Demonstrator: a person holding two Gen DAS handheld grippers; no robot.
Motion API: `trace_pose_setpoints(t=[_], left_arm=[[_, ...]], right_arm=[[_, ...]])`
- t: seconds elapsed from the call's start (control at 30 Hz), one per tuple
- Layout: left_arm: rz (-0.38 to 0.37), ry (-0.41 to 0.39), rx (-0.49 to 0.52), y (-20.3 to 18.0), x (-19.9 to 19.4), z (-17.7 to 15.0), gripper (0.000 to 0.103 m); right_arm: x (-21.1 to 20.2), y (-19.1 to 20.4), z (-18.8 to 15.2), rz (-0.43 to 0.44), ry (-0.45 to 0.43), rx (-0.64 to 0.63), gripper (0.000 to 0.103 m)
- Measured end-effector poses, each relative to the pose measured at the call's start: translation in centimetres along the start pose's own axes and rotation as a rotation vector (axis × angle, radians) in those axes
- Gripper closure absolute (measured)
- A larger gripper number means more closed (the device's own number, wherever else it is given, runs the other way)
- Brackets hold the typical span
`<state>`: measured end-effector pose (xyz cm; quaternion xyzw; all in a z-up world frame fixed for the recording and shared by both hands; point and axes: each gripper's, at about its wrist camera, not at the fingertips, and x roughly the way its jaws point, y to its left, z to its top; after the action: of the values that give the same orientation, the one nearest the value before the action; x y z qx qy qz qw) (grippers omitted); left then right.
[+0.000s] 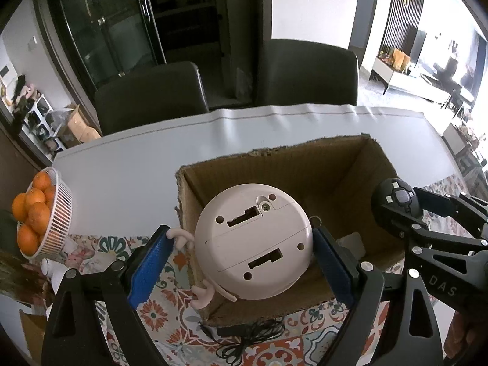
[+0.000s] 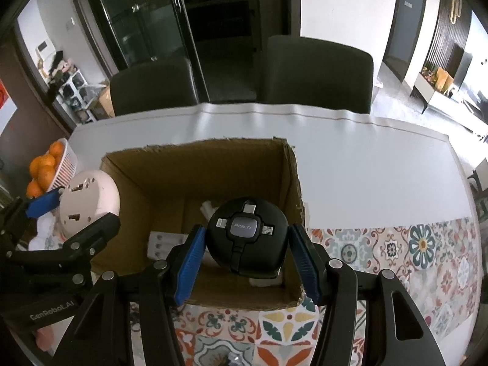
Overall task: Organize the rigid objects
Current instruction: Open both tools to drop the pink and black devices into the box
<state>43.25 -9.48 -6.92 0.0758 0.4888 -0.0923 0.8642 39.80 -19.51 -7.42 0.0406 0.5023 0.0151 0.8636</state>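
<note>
Basket of oranges (image 1: 36, 210), two chairs (image 1: 152, 91)

The cardboard box (image 2: 292, 183) stands on the surface (image 2: 366, 164), partly on the patterned mat (image 2: 396, 250). Over its left edge the left gripper (image 1: 241, 262) holds the round clock (image 1: 253, 244); over its right part the right gripper (image 2: 247, 259) holds the round charger (image 2: 247, 238). The basket of oranges (image 1: 58, 210) stands at the left. Two chairs (image 2: 317, 70) stand behind the surface.

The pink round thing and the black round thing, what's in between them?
In the right wrist view, the open inside of the cardboard box lies between the pink round gadget and the black cable reel, with white items on its floor.
</note>
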Motion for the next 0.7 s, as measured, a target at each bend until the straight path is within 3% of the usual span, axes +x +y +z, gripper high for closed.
trace_pose_setpoints(t=[0.3, 0.7], left_arm=[[-0.015, 0.061, -0.026, 0.2, 2.4, -0.4, 0.011], [0.017, 0.059, -0.015, -0.2, 2.4, -0.1, 0.011]], right_arm=[[1.8, -0.1, -0.3, -0.016, 0.051, -0.011, 0.046], [1.8, -0.2, -0.3, -0.011, 0.035, -0.010, 0.046]])
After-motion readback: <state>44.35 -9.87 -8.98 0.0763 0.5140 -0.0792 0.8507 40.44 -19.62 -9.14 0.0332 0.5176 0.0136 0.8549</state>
